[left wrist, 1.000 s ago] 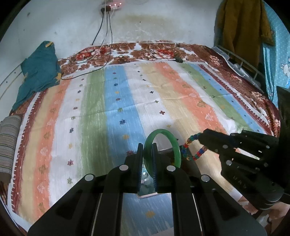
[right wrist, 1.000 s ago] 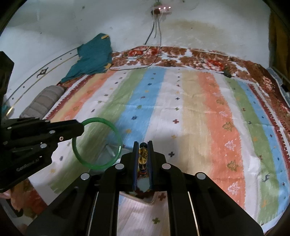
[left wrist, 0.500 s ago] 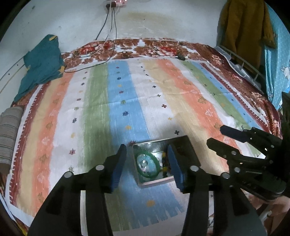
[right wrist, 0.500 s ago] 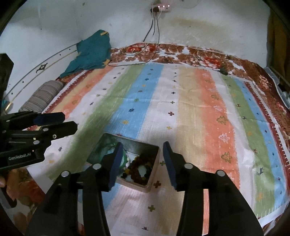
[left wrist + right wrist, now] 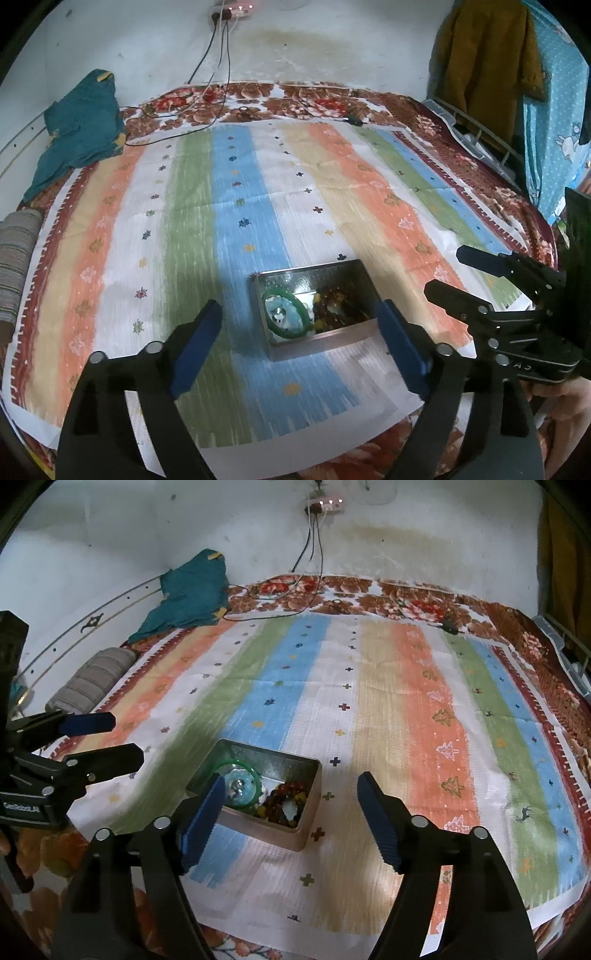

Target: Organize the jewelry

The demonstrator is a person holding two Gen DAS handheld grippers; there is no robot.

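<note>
A small metal tin [image 5: 343,334] [image 5: 310,812] rests on the striped cloth near the bed's front edge. Inside it lie a green bangle [image 5: 286,314] [image 5: 236,766], a pale blue round piece and dark beaded bracelets [image 5: 332,306] [image 5: 286,801]. My left gripper [image 5: 299,332] hovers over the tin with its jaws opening wide and nothing between them. My right gripper [image 5: 290,812] is also above the tin, jaws opening, empty. Each gripper shows in the other's view, the right one [image 5: 465,273] and the left one [image 5: 118,738].
A striped cloth [image 5: 258,206] covers a floral bedspread. A teal garment [image 5: 81,129] and a rolled striped bolster [image 5: 14,240] lie at the far left. Cables [image 5: 214,66] hang from a wall socket. Clothes [image 5: 484,55] hang at the right.
Both grippers went from shut to wide open. The green bangle left the left jaws and the beaded bracelet the right jaws; both now lie in the tin. Both grippers pulled back.
</note>
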